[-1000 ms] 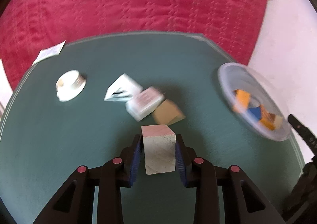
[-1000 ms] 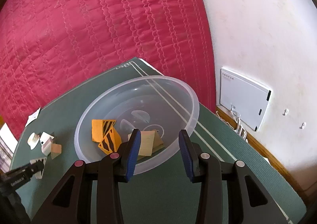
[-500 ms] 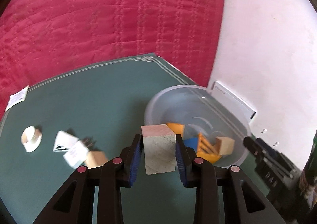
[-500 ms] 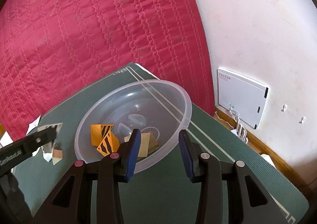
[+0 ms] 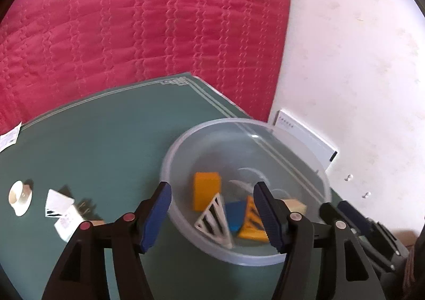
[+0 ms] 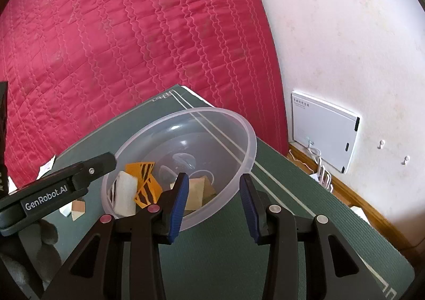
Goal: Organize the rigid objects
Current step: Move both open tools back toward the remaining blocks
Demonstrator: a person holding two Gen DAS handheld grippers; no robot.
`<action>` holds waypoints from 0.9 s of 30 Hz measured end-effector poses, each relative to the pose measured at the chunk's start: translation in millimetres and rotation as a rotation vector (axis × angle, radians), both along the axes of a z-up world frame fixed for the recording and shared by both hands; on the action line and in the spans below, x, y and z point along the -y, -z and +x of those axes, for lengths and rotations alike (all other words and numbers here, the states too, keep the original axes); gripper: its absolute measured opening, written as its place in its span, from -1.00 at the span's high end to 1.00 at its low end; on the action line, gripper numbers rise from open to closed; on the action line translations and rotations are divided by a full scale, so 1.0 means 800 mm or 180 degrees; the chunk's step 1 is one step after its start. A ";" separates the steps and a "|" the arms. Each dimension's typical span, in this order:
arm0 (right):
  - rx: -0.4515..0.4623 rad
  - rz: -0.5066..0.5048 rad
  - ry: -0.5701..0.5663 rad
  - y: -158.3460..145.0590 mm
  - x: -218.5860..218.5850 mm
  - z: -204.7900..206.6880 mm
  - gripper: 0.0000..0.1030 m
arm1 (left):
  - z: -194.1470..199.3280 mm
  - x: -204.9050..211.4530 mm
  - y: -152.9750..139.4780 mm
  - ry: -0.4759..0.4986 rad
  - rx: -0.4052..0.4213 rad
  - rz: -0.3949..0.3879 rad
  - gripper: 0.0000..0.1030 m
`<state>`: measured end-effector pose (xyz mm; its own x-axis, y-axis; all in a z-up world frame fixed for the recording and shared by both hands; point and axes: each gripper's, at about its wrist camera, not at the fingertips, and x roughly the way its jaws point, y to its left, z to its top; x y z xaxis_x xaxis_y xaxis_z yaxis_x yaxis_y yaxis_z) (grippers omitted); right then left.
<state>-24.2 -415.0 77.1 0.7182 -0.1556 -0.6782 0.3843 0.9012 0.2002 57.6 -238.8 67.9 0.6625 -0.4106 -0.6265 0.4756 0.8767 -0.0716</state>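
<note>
A: Over the green mat [image 5: 111, 135], the left gripper [image 5: 212, 213] hangs above the near rim of the clear plastic bowl [image 5: 316, 172], its blue-padded jaws having just been opening and now standing wide, with nothing between them.

B: And the blocks?

A: Inside the bowl lie an orange block [image 5: 205, 193], a white striped wedge [image 5: 213, 216], a blue piece [image 5: 235, 215], an orange striped wedge [image 5: 252, 228] and a plain wooden block [image 5: 294, 205]. The wrist view is slightly blurred.

B: What does the right wrist camera show?

A: The right gripper [image 6: 213, 205] sits at the near edge of the same bowl [image 6: 247, 146], jaws set at a narrow gap and empty. The left gripper's black finger reaches in from the left over the rim, beside a pale whitish block [image 6: 124, 191] that appears blurred inside the bowl, next to the orange striped pieces [image 6: 144, 180].

B: Anything still out on the mat?

A: Left of the bowl, a white cup-like object [image 5: 20, 197], a white striped wedge [image 5: 57, 203], a small printed white block [image 5: 67, 223] and a wooden piece [image 6: 78, 208] lie close together. A red quilted cover [image 5: 132, 29] lies beyond the mat; a white device [image 6: 324, 131] leans on the wall.
</note>
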 end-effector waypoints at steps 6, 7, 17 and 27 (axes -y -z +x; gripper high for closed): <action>0.0002 -0.0002 0.0007 -0.001 -0.001 -0.001 0.20 | 0.006 -0.025 -0.001 -0.0201 -0.0012 -0.0013 -0.31; 0.0000 -0.0002 0.0006 -0.001 -0.001 -0.001 0.20 | 0.007 -0.029 -0.001 -0.0229 -0.0011 -0.0012 -0.31; -0.0010 -0.0004 -0.0041 -0.002 -0.003 -0.002 0.13 | 0.007 -0.068 -0.003 -0.0481 0.0001 -0.0046 -0.46; 0.0014 -0.0074 -0.0056 -0.005 -0.010 -0.003 0.07 | 0.012 -0.121 -0.004 -0.0750 0.0058 -0.0005 -0.54</action>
<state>-26.3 -406.8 80.8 0.7239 -0.1585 -0.6714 0.3675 0.9123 0.1809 67.1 -142.3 70.9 0.7514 -0.2442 -0.6130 0.2591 0.9636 -0.0662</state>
